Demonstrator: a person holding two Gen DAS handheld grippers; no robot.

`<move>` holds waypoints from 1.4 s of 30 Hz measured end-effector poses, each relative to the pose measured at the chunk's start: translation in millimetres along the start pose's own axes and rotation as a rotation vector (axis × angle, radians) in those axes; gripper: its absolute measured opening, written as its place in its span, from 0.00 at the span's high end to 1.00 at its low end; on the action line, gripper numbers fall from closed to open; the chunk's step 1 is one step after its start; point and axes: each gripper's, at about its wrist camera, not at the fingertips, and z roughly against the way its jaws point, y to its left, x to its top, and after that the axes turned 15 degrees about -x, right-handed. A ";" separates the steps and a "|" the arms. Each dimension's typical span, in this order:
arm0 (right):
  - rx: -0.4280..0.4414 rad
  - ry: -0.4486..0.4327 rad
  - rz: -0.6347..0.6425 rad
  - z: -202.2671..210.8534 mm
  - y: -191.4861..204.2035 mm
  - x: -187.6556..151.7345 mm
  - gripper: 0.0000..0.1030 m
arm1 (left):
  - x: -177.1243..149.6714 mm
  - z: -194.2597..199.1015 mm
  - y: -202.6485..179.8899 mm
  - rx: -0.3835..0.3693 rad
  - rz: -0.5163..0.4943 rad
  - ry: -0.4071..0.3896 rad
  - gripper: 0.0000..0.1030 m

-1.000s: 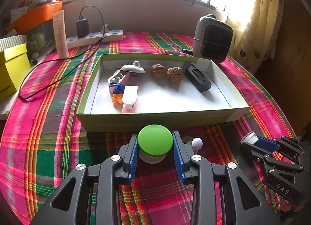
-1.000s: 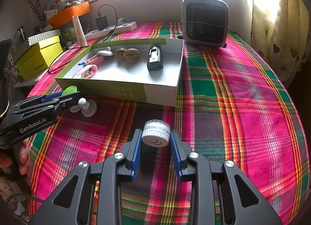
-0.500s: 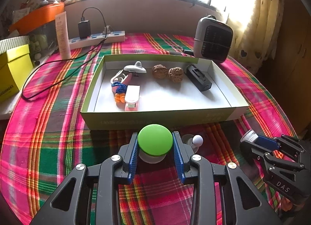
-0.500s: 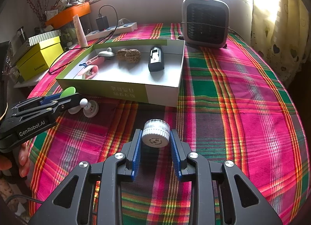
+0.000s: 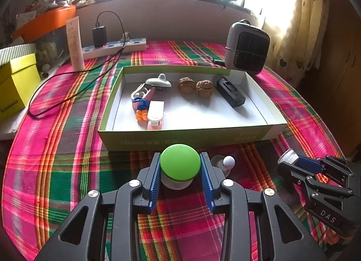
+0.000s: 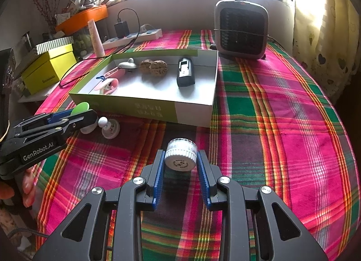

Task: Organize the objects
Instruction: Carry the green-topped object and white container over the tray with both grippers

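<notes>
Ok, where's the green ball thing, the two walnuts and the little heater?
green ball [image 5: 180,162], left wrist view, on its round top
walnuts [image 5: 204,88], left wrist view, on the right nut's shell
heater [image 6: 241,31], right wrist view, on its dark grille

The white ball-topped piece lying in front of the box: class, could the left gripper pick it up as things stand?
Probably not yet. The left gripper is shut on the green-capped jar, so its jaws are full, though the white ball-topped piece lies uncovered just beside it.
</notes>
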 end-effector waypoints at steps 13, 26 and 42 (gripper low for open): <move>0.008 -0.028 0.007 8.5 3.9 4.0 0.71 | 3.5 11.1 -2.5 0.001 -0.011 -0.025 0.70; 0.013 -0.084 0.020 20.9 10.1 20.2 0.71 | 16.0 22.6 -4.2 -0.006 -0.026 -0.065 0.70; 0.034 -0.123 0.038 17.8 18.3 47.9 0.71 | 35.9 20.4 -0.7 -0.018 -0.034 -0.084 0.70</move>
